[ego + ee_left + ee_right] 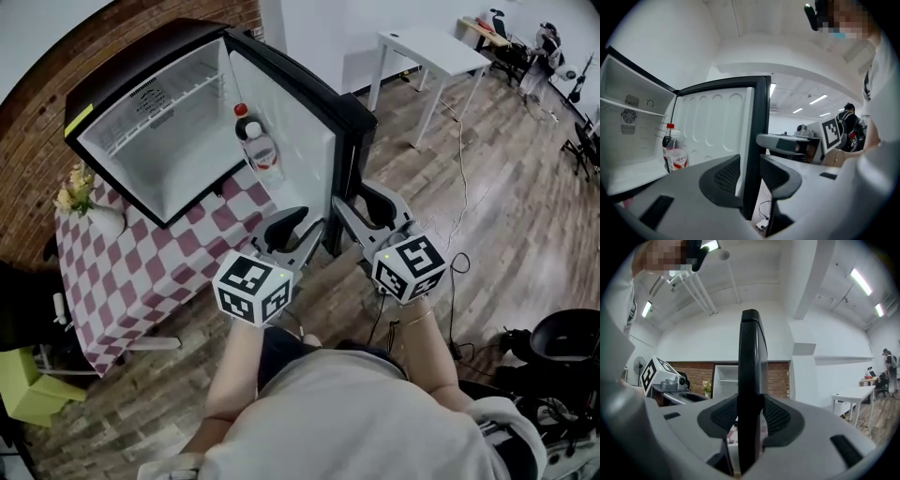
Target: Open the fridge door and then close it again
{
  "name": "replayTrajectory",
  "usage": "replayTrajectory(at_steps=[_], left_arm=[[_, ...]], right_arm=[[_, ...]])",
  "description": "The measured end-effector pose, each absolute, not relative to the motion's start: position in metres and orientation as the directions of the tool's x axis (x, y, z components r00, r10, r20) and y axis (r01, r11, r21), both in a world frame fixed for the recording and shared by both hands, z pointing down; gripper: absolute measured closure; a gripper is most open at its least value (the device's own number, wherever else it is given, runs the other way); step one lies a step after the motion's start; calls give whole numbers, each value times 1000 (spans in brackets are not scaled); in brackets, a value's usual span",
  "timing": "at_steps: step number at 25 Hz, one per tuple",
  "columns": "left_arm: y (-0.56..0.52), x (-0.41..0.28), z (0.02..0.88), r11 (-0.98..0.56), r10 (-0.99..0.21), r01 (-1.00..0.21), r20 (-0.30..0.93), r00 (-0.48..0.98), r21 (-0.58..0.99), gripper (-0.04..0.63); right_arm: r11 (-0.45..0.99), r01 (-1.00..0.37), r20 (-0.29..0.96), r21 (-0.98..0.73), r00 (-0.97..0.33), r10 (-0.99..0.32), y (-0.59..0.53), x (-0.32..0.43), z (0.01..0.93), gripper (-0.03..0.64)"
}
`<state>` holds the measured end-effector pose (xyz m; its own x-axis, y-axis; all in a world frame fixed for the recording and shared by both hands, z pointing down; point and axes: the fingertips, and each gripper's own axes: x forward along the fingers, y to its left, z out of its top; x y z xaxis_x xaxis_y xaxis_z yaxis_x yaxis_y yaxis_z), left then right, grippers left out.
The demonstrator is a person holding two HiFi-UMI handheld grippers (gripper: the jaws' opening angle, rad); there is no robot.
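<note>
A small black fridge (141,122) stands on a table with its white inside bare. Its door (291,131) is swung wide open toward me. Two bottles (258,145) sit in the door shelf, and they also show as bottles (675,154) in the left gripper view. My left gripper (302,230) straddles the door's free edge, and in its own view the left gripper (749,176) has its pads against both faces of the door (717,126). My right gripper (361,208) clamps the same edge a little to the right. In its own view the right gripper (751,416) presses on the black door edge (752,348).
The fridge rests on a red-and-white checked tablecloth (122,262) beside a vase of flowers (80,197). A white table (431,52) stands behind the door on the wood floor. A black chair (562,347) is at the right and a yellow-green box (23,384) at the lower left.
</note>
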<state>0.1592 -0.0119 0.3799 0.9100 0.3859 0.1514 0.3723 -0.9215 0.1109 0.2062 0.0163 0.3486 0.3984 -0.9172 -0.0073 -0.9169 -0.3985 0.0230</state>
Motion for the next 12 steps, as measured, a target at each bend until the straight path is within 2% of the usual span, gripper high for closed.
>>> replayTrajectory(at_steps=[4, 12], left_arm=[[-24, 161, 377, -933, 355, 340, 156, 922, 114, 513], [-62, 164, 377, -953, 293, 276, 159, 943, 123, 562]], right_arm=[[-453, -891, 4, 20, 453, -891, 28, 219, 349, 465], [-562, -827, 18, 4, 562, -827, 49, 248, 350, 468]])
